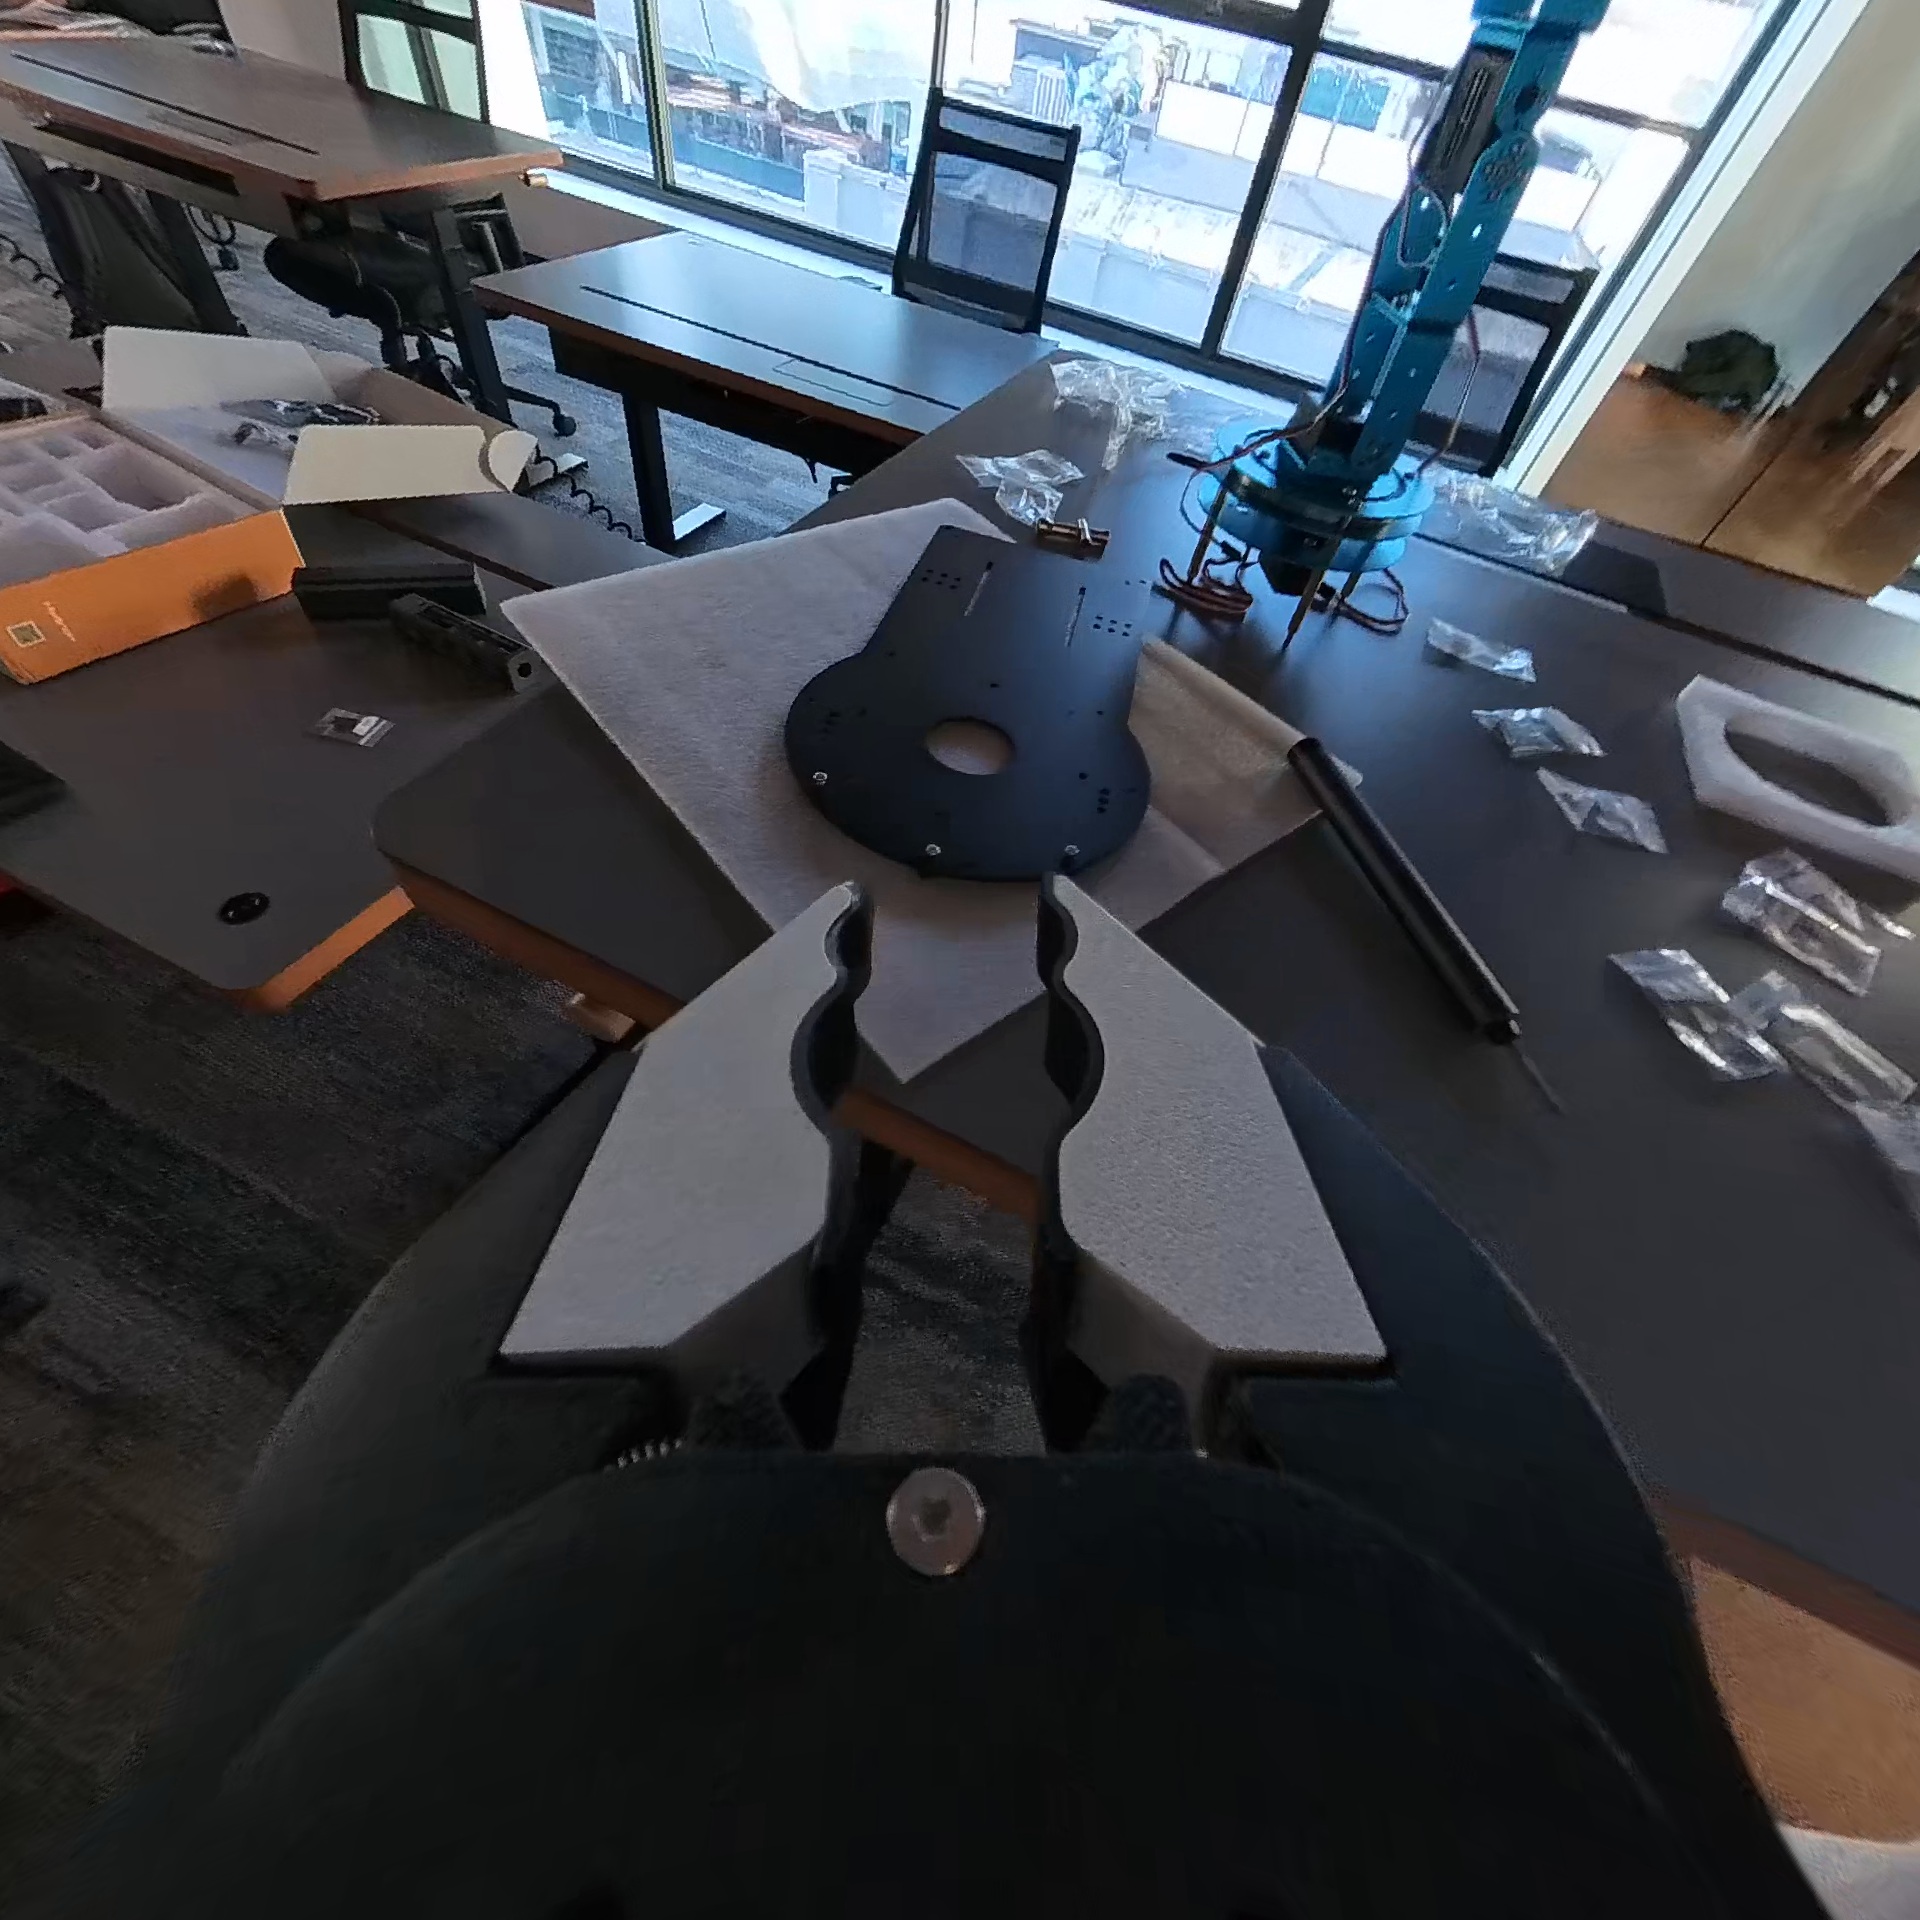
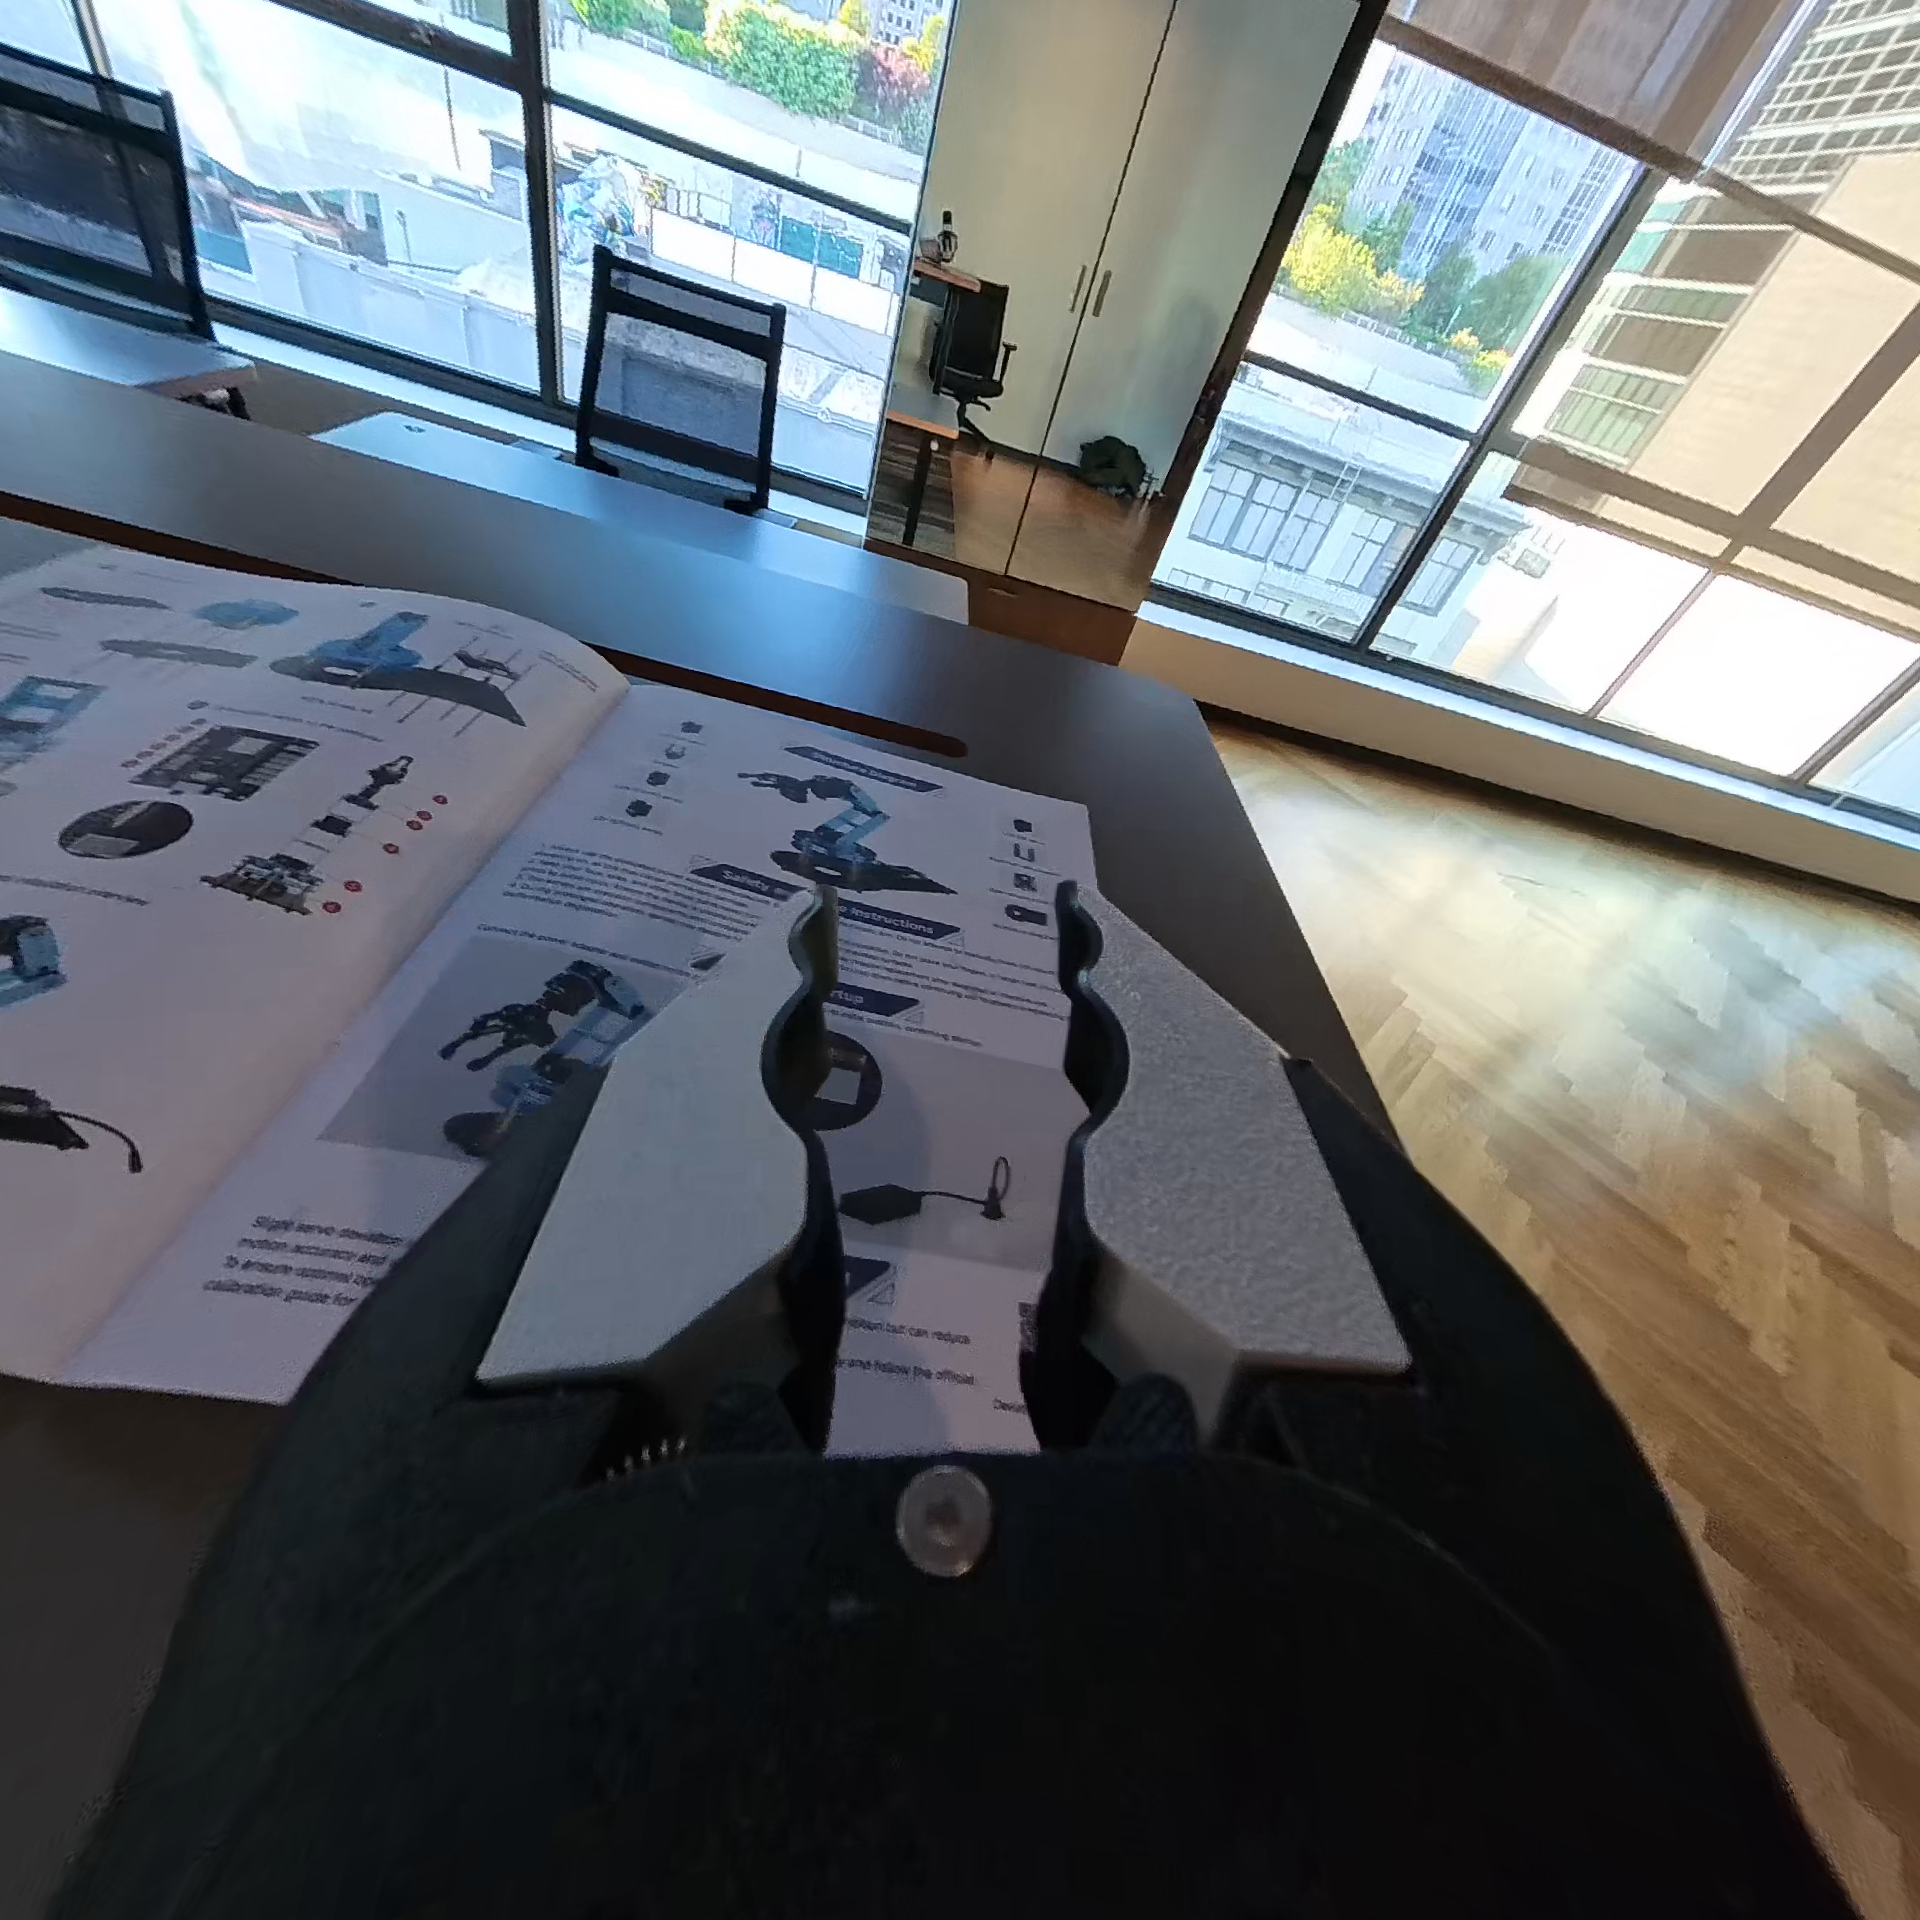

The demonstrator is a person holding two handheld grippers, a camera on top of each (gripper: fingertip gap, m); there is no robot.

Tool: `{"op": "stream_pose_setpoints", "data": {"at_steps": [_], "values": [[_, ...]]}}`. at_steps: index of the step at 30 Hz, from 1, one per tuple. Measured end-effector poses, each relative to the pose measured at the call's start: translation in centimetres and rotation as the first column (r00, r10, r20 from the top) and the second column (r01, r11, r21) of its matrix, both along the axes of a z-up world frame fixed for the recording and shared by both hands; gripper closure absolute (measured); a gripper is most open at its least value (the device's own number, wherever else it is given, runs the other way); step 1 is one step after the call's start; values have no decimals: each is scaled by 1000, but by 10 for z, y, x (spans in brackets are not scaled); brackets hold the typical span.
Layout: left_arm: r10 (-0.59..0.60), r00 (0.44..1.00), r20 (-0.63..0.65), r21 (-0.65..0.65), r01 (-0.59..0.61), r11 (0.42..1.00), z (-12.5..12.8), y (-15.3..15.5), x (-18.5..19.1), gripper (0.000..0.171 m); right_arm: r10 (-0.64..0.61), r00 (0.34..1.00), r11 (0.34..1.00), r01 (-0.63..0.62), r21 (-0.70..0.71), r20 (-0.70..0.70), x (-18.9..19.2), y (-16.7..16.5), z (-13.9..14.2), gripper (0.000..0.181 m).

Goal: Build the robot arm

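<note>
My left gripper [image 1: 951, 894] is open and empty, just short of the near rim of a black perforated metal plate [image 1: 966, 717]. The plate lies flat on a white foam sheet [image 1: 665, 665] on the dark table [image 1: 1507, 1195]. A black screwdriver [image 1: 1403, 894] lies to the right of the plate. A blue robot arm [image 1: 1382, 395] stands on its round base behind the plate. My right gripper [image 2: 940, 899] is open and empty, above the right page of an open illustrated manual [image 2: 416, 883] lying on a dark table [image 2: 1174, 758].
Several small clear bags of parts [image 1: 1766, 977] and a white foam frame [image 1: 1808, 779] lie at the right. An orange box with a foam insert [image 1: 114, 540] sits on a desk at left. Chairs and windows stand behind. The table's right edge drops to wood floor [image 2: 1610, 1039]. The left gripper's tips are roughly 90 cm from the right gripper's.
</note>
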State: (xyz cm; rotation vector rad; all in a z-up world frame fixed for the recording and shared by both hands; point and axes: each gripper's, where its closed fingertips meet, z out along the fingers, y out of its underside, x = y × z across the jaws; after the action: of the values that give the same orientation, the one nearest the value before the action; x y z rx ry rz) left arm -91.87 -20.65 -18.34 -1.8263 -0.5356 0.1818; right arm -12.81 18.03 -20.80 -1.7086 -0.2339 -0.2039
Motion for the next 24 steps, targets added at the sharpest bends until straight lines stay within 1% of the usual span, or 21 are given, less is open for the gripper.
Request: {"op": "stream_pose_setpoints", "data": {"at_steps": [2,4,7,10,12,16,20,24], "values": [[-18,1000,-25,-20,17,1000,-4,0,-6,142,-22,1000,1000,22,6,4,5,-3,3,141],[-36,997,-63,-57,32,998,-9,-1,-15,142,-52,999,998,51,23,12,4,-10,14,141],[-64,992,-112,-99,53,994,-16,0,-35,143,-53,998,998,54,42,-16,-18,-26,31,142],[-113,987,-115,-88,103,991,-17,10,-56,142,-13,993,997,21,69,-117,-63,-44,41,143],[-159,980,-122,-90,148,985,-17,18,-74,141,11,989,997,0,73,-149,-97,-56,43,144],[-257,951,-173,-124,238,963,-13,32,-124,140,13,990,995,1,102,-143,-168,-86,57,144],[-356,920,-164,-118,340,933,-7,45,-173,138,29,992,992,-13,128,-122,-239,-112,74,145],[-407,895,-180,-98,395,913,-3,57,-216,139,25,995,996,-16,91,-100,-285,-131,73,145]]}}
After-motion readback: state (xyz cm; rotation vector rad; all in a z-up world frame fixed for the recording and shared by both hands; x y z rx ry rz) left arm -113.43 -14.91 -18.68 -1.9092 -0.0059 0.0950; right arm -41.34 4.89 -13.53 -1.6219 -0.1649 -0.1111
